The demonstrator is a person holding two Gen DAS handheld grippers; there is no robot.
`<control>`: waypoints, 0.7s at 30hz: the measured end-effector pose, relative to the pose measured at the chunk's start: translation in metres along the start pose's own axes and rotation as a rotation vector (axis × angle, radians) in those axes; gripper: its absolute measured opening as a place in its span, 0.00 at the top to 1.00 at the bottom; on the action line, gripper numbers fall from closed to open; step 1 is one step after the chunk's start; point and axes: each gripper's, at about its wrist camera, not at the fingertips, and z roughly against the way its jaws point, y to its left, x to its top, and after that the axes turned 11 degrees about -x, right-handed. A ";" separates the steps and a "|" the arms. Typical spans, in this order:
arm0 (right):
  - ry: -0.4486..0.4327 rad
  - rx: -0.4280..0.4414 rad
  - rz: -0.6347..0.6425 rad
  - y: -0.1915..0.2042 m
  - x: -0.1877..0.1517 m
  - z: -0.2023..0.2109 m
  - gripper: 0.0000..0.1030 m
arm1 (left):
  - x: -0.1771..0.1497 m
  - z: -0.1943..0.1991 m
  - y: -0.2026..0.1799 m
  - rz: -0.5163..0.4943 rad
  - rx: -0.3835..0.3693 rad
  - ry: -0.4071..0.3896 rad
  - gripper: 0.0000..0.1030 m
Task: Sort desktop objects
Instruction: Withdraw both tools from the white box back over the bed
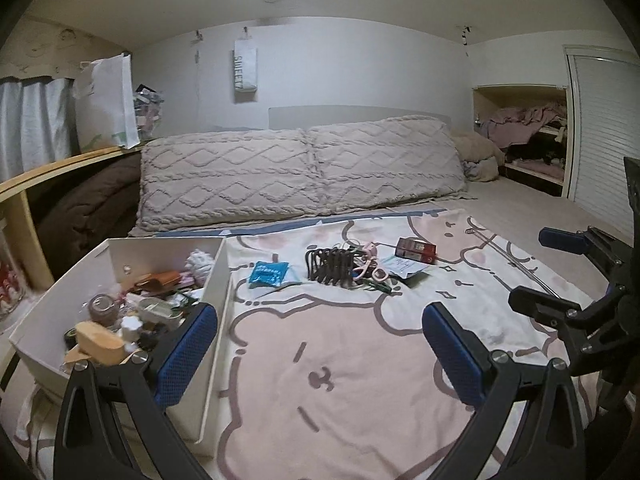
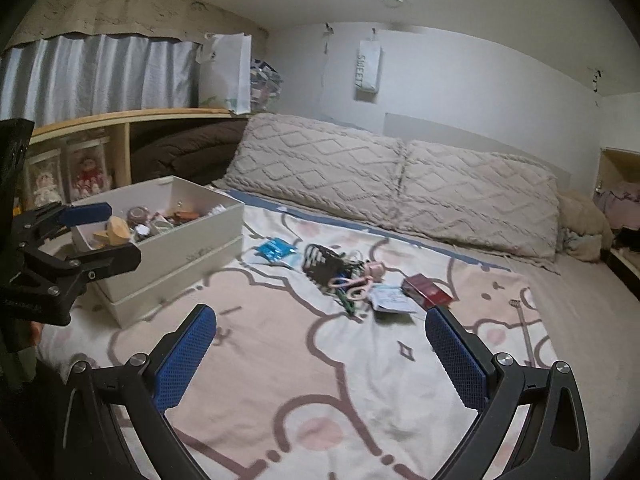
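My left gripper [image 1: 320, 320] is open and empty, its left pad beside the near right wall of a white box [image 1: 218, 280] filled with several small items. On the pink cartoon blanket [image 1: 340, 360] ahead lie a blue packet [image 1: 269, 274], a black claw clip [image 1: 330, 266], pink scissors [image 1: 374, 270], a white card [image 1: 404, 266] and a red box [image 1: 416, 249]. My right gripper [image 2: 320, 320] is open and empty too, hovering short of the scissors [image 2: 352, 284], card [image 2: 392, 298] and red box [image 2: 426, 290]. The blue packet [image 2: 276, 250] and clip [image 2: 320, 266] lie further left.
A thin metal rod [image 1: 512, 258] lies on the blanket at the right. Two knitted pillows [image 1: 300, 168] line the headboard. A wooden shelf [image 2: 120, 118] with a paper bag runs along the left wall, behind the white box [image 2: 192, 240].
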 end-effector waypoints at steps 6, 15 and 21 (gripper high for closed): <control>0.051 -0.025 -0.023 -0.021 -0.009 -0.021 0.00 | 0.007 -0.032 -0.002 0.015 -0.043 0.001 0.00; 0.153 -0.057 -0.028 -0.041 -0.017 -0.062 0.00 | 0.016 -0.085 0.015 0.116 -0.092 0.042 0.00; 0.207 -0.073 -0.075 -0.055 -0.023 -0.095 0.00 | 0.013 -0.129 0.023 0.146 -0.099 0.094 0.00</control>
